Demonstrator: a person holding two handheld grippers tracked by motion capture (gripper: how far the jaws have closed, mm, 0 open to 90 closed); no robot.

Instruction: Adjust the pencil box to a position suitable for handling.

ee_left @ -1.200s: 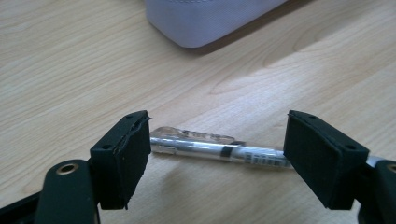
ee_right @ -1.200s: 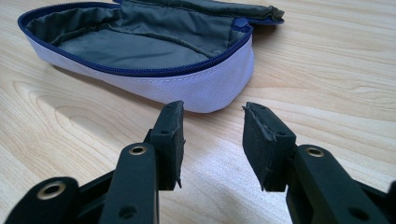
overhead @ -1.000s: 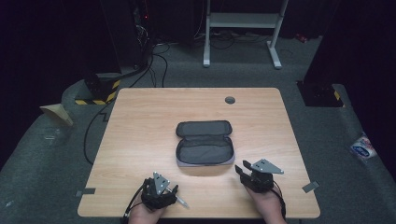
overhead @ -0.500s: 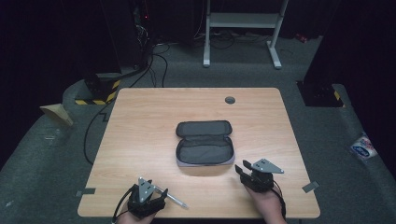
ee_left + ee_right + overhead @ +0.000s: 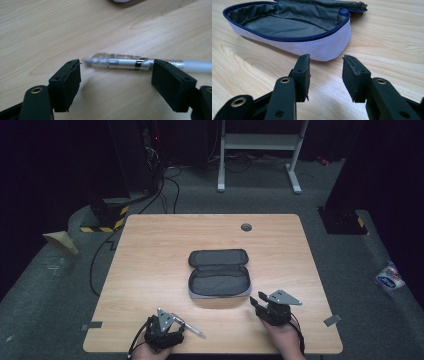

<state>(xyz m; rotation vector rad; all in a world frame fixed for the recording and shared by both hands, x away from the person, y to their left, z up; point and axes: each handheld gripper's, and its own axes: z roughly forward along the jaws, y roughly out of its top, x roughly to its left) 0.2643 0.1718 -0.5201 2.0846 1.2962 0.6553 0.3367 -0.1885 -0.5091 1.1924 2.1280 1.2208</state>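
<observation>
A: Since a second ago the left tool has drawn back toward the near edge of the worktop, and the pen now lies on the wood just in front of it instead of being carried. Its jaws have just been opening; in the left gripper view the pen lies crosswise just beyond the two pads, which stand wide with no sign of a grip on it. So, released.

B: How will that pen handle?

A: Light, stiff and smooth, I'd judge, with a clear barrel and a white end. It looks round, so it may roll or slip. I'd take it across the middle of the barrel, pads square to its length.

B: And further right?

A: The pencil case sits open mid-worktop, lid folded back, grey lining showing. Soft fabric; it would sag if lifted by one wall, so pinch the rim by the zip.

B: The right tool?

A: The right tool hasn't shifted. It rests near the case's right corner, jaws parted and empty, the case's pale wall just ahead of them.
</observation>
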